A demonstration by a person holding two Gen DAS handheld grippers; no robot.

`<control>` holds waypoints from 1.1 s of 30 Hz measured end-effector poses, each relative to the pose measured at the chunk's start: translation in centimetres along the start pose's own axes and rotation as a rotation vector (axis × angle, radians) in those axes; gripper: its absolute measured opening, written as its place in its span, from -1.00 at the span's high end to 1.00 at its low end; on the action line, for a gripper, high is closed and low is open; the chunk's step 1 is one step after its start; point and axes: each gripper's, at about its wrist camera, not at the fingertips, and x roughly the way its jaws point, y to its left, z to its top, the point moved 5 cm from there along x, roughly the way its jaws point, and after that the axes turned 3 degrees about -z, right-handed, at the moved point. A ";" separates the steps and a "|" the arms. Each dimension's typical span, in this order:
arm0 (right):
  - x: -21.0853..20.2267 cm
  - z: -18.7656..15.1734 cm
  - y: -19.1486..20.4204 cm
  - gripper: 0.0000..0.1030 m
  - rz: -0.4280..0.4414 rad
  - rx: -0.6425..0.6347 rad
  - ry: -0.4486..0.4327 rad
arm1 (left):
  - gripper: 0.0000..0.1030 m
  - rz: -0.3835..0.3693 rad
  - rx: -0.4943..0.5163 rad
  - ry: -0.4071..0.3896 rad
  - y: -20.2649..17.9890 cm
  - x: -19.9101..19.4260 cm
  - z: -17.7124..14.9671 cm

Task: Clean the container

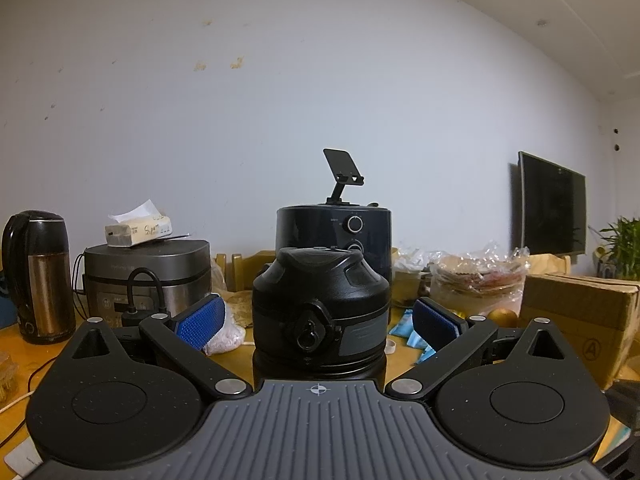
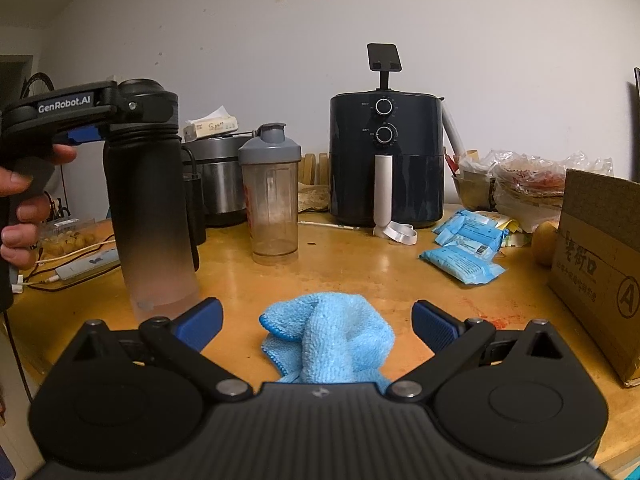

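Observation:
A tall bottle (image 2: 148, 208), black fading to frosted at the base, stands upright on the wooden table (image 2: 360, 272) at the left. My left gripper (image 1: 318, 322) is open around its black lid (image 1: 320, 304), with a gap on each side of the blue pads (image 1: 200, 322). In the right wrist view a hand (image 2: 24, 196) holds that gripper level with the lid. A crumpled light blue cloth (image 2: 328, 332) lies on the table between the fingers of my open right gripper (image 2: 318, 322). A clear shaker bottle (image 2: 274, 200) with a grey lid stands behind.
A dark air fryer (image 2: 386, 160) and a rice cooker (image 2: 218, 176) stand by the wall, and a kettle (image 1: 38, 276) at far left. A cardboard box (image 2: 600, 264) is at the right, with blue packets (image 2: 464, 256) near it. A power strip and cables (image 2: 80, 266) lie left of the bottle.

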 end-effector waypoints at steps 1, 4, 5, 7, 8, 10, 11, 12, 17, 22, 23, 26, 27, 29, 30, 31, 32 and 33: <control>0.0 0.0 0.0 -1.00 0.000 0.001 0.000 | -1.00 0.001 0.001 0.001 -0.1 0.1 0.0; 0.0 0.1 0.1 -1.00 0.002 -0.002 0.000 | -1.00 0.003 -0.002 0.004 -0.2 0.2 0.1; 0.0 0.1 0.1 -1.00 0.003 -0.003 0.001 | -1.00 0.002 -0.006 0.004 -0.2 0.3 0.2; 0.0 0.1 0.1 -1.00 0.005 -0.004 0.001 | -1.00 -0.001 -0.010 0.004 -0.2 0.3 0.3; 0.0 0.2 0.2 -1.00 0.005 -0.005 0.001 | -1.00 0.000 -0.011 0.004 -0.2 0.4 0.3; 0.0 0.2 0.1 -1.00 0.004 -0.004 0.001 | -1.00 0.000 -0.012 0.009 -0.2 0.5 0.4; 0.0 0.2 0.1 -1.00 0.004 -0.003 0.002 | -1.00 -0.003 -0.011 0.010 -0.2 0.5 0.4; 0.0 0.2 0.1 -1.00 0.003 -0.002 0.001 | -1.00 -0.004 -0.011 0.013 -0.2 0.5 0.4; 0.0 0.2 0.2 -1.00 0.005 -0.004 0.001 | -0.99 -0.004 -0.017 0.027 0.1 0.7 0.3; 0.1 0.2 0.3 -1.00 0.008 -0.009 0.003 | -0.36 -0.003 -0.020 0.037 0.3 0.8 0.4; 0.1 0.2 0.3 -1.00 0.009 -0.009 0.003 | -0.33 -0.007 -0.016 0.040 0.3 0.9 0.4; -0.1 0.2 0.3 -1.00 0.010 -0.009 0.001 | -0.33 -0.018 -0.012 0.042 0.4 0.8 0.4; -0.1 0.3 0.3 -1.00 0.009 -0.009 0.001 | -0.32 -0.023 -0.012 0.041 0.5 0.8 0.4; -0.1 0.3 0.2 -1.00 0.006 -0.008 0.001 | -0.32 -0.033 -0.012 0.039 0.6 0.8 0.3; -0.1 0.3 0.1 -1.00 0.006 -0.007 0.001 | -0.32 -0.039 -0.010 0.039 0.6 0.8 0.3; -0.1 0.3 0.1 -1.00 0.005 -0.008 0.002 | -0.32 -0.045 -0.008 0.038 0.6 0.8 0.3; -0.1 0.4 0.0 -1.00 0.004 -0.008 0.002 | -0.32 -0.051 -0.006 0.038 0.7 0.8 0.3; -0.1 0.4 0.0 -1.00 0.003 -0.009 0.002 | -0.32 -0.059 -0.004 0.037 0.8 0.8 0.3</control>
